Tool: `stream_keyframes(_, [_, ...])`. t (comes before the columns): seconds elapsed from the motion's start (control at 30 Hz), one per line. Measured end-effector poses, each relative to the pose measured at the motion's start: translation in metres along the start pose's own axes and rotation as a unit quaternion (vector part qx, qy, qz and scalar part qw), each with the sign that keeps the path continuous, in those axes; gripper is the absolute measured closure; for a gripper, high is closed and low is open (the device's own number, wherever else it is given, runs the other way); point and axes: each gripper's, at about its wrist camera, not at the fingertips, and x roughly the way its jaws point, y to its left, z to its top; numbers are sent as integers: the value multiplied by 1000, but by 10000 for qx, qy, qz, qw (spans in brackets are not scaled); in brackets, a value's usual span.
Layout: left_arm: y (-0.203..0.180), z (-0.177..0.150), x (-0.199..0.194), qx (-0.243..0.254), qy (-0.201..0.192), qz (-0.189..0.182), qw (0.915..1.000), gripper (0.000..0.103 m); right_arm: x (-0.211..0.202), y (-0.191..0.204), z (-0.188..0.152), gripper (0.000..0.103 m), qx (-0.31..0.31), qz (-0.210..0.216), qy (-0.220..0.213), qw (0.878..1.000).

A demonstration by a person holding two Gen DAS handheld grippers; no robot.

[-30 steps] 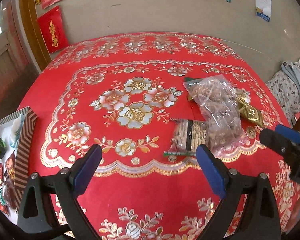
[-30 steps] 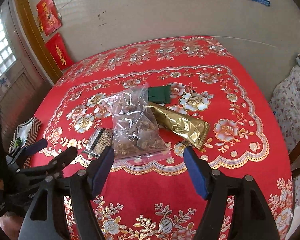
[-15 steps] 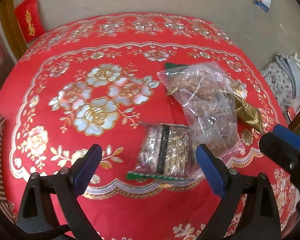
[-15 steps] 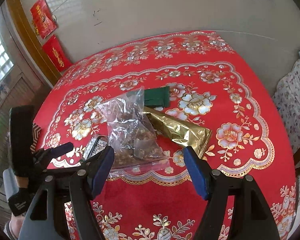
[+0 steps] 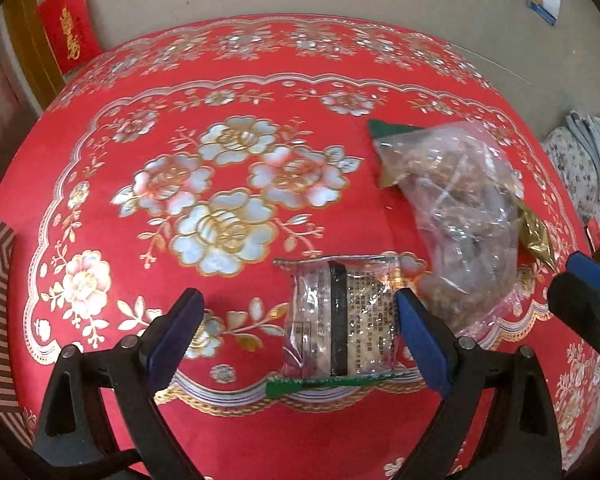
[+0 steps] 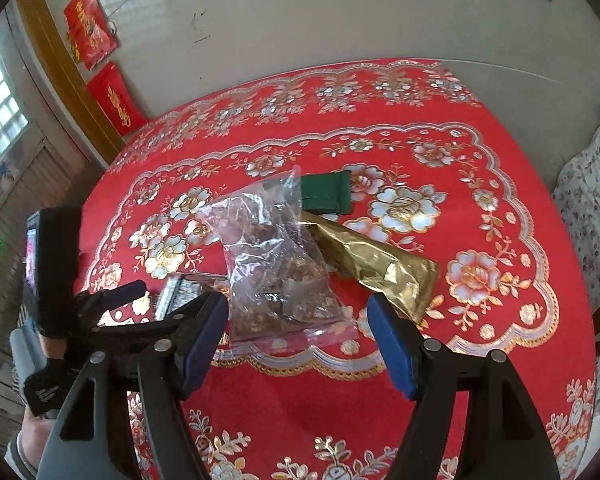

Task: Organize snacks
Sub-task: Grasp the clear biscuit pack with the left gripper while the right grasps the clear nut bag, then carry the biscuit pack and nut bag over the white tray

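Presently the left gripper (image 5: pixel 296 336) tilts steeply down, jaws spread, over the printed snack packet (image 5: pixel 342 320) at lower centre; the right gripper (image 6: pixel 296 344), jaws also spread and empty, angles toward the clear bag (image 6: pixel 276 264).

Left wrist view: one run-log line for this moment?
left gripper: open, over small clear snack packet | right gripper: open, above zip bag | nothing held

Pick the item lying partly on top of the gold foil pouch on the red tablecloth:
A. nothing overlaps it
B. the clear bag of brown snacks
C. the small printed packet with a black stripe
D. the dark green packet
B: in the right wrist view the clear bag of brown snacks covers the upper-left end of the gold foil pouch, while the dark green packet lies just beyond that end.
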Motion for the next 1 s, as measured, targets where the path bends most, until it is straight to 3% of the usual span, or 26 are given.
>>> stream_keyframes(0.27, [11, -1, -2, -32, -20, 15, 10000, 8, 35, 18, 17, 28, -350, -497, 231, 9979])
stream_keyframes(0.5, [16, -1, 1, -47, -11, 62, 10000, 8, 60, 28, 19, 29, -533, -418, 314, 9972])
stream_keyframes(0.53, [15, -2, 1, -16, -14, 95, 10000, 8, 60, 29, 18, 33, -567, -396, 298, 9972])
stream_keyframes(0.57, [14, -2, 2, 18, -21, 134, 9999, 8, 62, 30, 17, 55, -623, -384, 286, 9969])
stream_keyframes(0.6, [13, -2, 2, 47, -28, 166, 9998, 8, 63, 30, 16, 68, -671, -379, 307, 9966])
stream_keyframes(0.7, [12, -4, 2, 36, -126, 148, 9998, 9, 57, 26, 13, 82, -665, -189, 297, 9972])
stream_keyframes(0.83, [8, -6, -5, 125, -305, 201, 9993, 49, 42, 18, 7, 84, -561, -69, 175, 9982])
stream_keyframes(1.0, [15, -8, -11, 51, -275, -38, 9996, 52, 24, 8, -3, 84, -282, 160, 42, 9995])
